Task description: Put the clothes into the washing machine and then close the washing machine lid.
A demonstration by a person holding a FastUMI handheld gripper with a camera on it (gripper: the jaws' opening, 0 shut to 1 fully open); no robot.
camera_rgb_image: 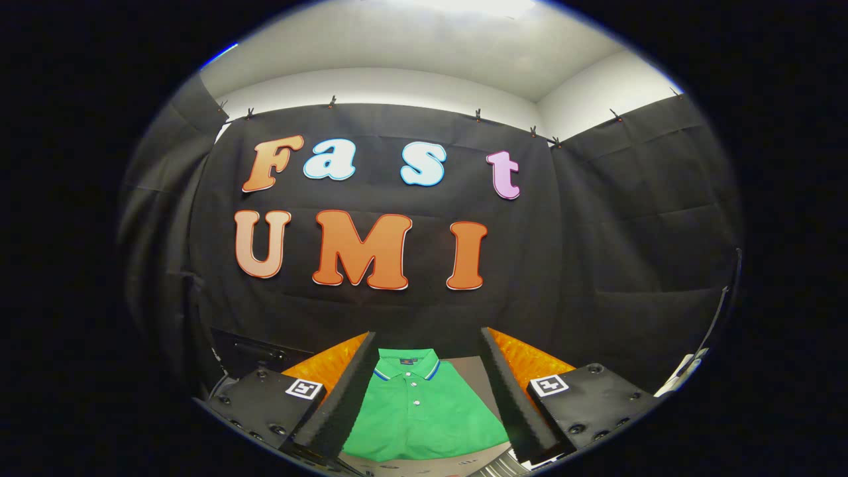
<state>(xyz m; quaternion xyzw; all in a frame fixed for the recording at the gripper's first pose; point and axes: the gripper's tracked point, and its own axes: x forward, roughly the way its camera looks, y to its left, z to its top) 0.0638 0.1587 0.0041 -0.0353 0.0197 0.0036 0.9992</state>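
1. Gripper view: gripper (424,397) spread wide, fingers (344,397) apart, nothing pinched between them.
2. Green polo shirt (424,411) lying flat on a grey surface (474,371), seen in the gap between the two fingers, below them and not touched by either.
3. Shirt folded, front side up, button placket showing down the centre.
4. Collar (405,366) with blue trim pointing away from the gripper, toward the black cloth wall (596,265); hem end nearest the gripper.
5. Long axis of shirt running collar to hem, roughly in line with the fingers, tilted slightly so the collar sits closer to the left finger.
6. Orange surface (530,361) visible on the outer side of both fingers, beside the grey surface.
7. White ceiling (424,46) above the cloth wall.
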